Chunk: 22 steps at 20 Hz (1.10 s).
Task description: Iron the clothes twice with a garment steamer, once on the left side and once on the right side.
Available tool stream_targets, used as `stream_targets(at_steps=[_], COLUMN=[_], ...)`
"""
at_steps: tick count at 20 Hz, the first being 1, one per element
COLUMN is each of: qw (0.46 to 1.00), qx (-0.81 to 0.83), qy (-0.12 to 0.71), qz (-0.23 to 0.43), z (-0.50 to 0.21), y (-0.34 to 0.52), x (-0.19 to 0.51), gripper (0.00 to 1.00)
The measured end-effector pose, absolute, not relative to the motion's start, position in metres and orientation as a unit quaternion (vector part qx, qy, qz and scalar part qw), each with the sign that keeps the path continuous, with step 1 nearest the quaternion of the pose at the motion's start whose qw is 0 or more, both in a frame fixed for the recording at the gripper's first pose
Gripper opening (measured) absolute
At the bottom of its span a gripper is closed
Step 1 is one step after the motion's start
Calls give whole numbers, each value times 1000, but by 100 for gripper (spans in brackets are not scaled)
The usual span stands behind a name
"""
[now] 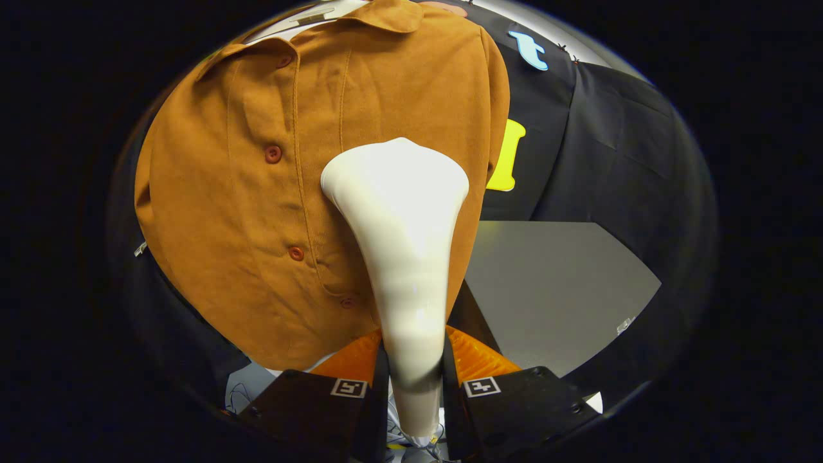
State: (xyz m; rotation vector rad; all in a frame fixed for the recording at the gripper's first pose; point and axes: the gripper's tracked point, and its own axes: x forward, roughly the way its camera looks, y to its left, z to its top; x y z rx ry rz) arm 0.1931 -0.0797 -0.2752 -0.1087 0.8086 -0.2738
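Note:
A brown button-up shirt (244, 193) hangs in front of me, collar at the top, a row of red-brown buttons down its front. My gripper (415, 370) is shut on the handle of a white garment steamer (402, 218), both fingers pressing its narrow neck. The steamer's wide head rests against the shirt to the right of the button row, about mid-height on the garment. The steamer's body hides the shirt fabric behind it.
Black cloth wall (611, 148) stands to the right of the shirt. A grey floor or tabletop panel (553, 289) lies below it, right of the steamer. Some thin cables (241, 395) lie low beneath the shirt's hem.

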Motion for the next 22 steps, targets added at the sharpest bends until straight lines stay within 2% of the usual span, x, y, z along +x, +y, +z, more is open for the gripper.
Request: stream_targets(at_steps=[15,22], qw=[865,893], qx=[-62,-59], qy=[475,421], qz=[-150,-148], z=[-340,-279], y=[-87,-77], x=[139,140], gripper=[39,40])
